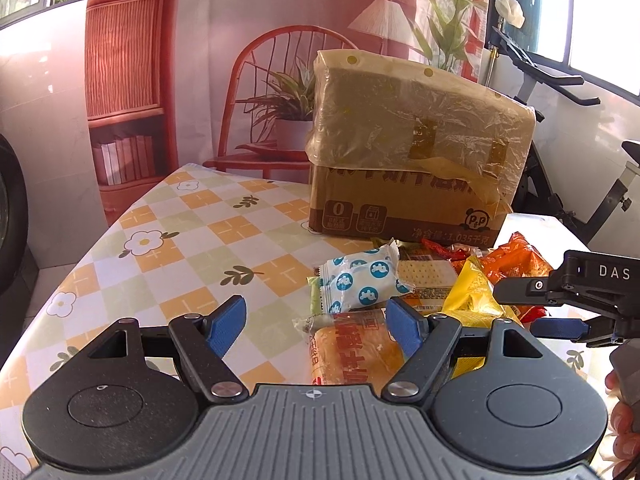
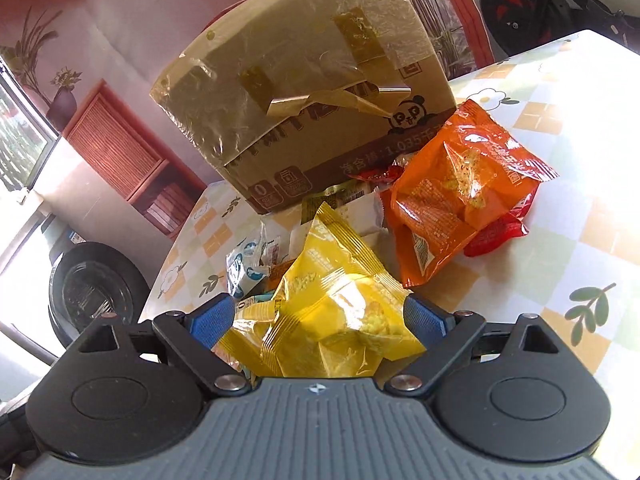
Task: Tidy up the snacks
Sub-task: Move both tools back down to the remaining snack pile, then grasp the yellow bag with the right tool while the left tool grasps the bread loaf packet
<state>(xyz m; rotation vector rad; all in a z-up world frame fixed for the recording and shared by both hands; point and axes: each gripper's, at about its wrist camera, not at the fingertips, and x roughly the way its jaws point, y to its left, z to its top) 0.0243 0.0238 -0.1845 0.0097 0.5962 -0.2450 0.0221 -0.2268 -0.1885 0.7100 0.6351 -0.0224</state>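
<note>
A pile of snack packets lies on the checked tablecloth in front of a cardboard box (image 1: 404,208) (image 2: 304,120) with taped flaps. My left gripper (image 1: 316,326) is open and empty, over an orange bread packet (image 1: 352,348), just short of a white packet with blue prints (image 1: 364,280). My right gripper (image 2: 318,320) is open with its blue pads on either side of a yellow packet (image 2: 336,312) (image 1: 472,296); I cannot tell if they touch it. It shows at the right of the left wrist view (image 1: 532,308). An orange packet (image 2: 460,196) (image 1: 516,260) lies beyond.
Red packets (image 2: 496,232) lie under the orange one. A cracker packet (image 1: 424,270) sits mid-pile. The tablecloth (image 1: 192,248) stretches bare to the left, its edge near a printed backdrop. An exercise bike (image 1: 560,128) stands right of the box.
</note>
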